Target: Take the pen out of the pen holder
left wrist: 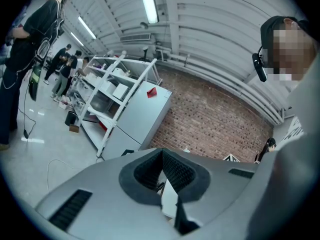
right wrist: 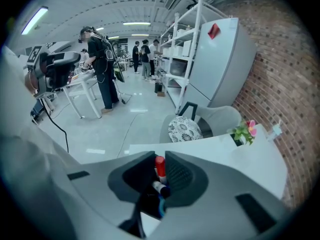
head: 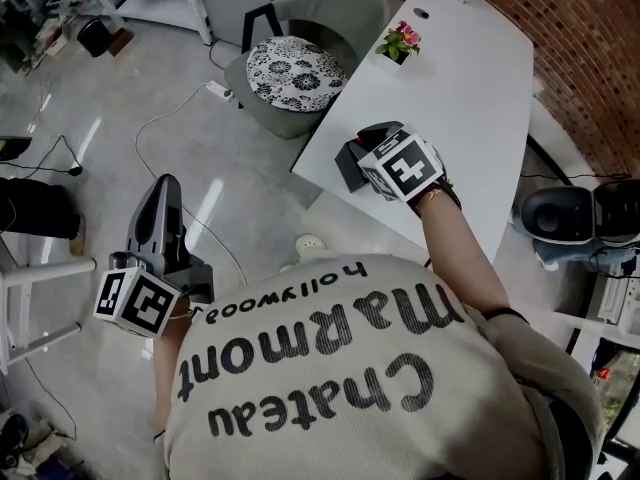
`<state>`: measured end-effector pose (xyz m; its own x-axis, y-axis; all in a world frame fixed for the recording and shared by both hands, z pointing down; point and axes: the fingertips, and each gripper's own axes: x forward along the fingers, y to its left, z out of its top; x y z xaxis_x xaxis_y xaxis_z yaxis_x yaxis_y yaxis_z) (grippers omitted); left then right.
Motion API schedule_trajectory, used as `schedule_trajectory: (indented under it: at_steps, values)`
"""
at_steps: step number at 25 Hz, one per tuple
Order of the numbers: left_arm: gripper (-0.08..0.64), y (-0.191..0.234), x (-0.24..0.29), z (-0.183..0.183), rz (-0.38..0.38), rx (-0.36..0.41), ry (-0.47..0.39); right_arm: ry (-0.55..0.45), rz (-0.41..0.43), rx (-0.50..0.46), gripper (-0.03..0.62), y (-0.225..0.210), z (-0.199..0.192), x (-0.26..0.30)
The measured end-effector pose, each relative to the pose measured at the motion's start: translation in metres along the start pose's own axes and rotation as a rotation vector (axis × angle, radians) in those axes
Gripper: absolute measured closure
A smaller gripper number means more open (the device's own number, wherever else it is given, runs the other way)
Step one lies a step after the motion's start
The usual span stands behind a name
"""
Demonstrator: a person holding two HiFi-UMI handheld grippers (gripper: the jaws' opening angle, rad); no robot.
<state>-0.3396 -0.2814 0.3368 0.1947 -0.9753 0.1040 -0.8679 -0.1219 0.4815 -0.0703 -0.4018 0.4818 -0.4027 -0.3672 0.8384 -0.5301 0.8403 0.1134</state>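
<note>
Shirt (head: pixel 330 368) reads "Chateau Marmont Hollywood"; right tongs (right wrist: pixel 160 157) pinch pen (right wrist: pixel 159 168).

The left gripper (left wrist: pixel 162 155) fills the lower part of the view. Its grey jaws meet at the tips, and the dark ribbed pads (left wrist: pixel 181 172) hold nothing. Behind it, towards 3 o'clock, runs a brick wall (left wrist: pixel 215 124). At 10 o'clock stands a white shelf rack (left wrist: pixel 112 101), and just beside it a tall grey cabinet (left wrist: pixel 142 116) with a red tag (left wrist: pixel 151 92). At 9 o'clock a person in dark clothes (left wrist: pixel 25 49) stands on the pale floor (left wrist: pixel 35 154). A white cable (left wrist: pixel 57 164) lies there at 8 o'clock. A long ceiling lamp (left wrist: pixel 148 3) shines at 12 o'clock.
</note>
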Motion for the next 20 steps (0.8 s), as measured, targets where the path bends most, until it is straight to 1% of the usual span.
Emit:
schedule_trajectory:
  at_steps: [4,11,20]
  values:
    - [0.558,-0.001,-0.001,0.001,0.0,0.002,-0.002,-0.026,-0.011,0.028,0.526,-0.002,0.002,-0.005]
    - [0.558,-0.006,-0.004,-0.001,-0.025,0.004,0.007,-0.119,-0.049,0.139,0.529,-0.006,0.009,-0.023]
    - [0.558,-0.012,-0.01,-0.002,-0.064,0.002,0.015,-0.217,-0.128,0.24,0.531,-0.011,0.009,-0.049]
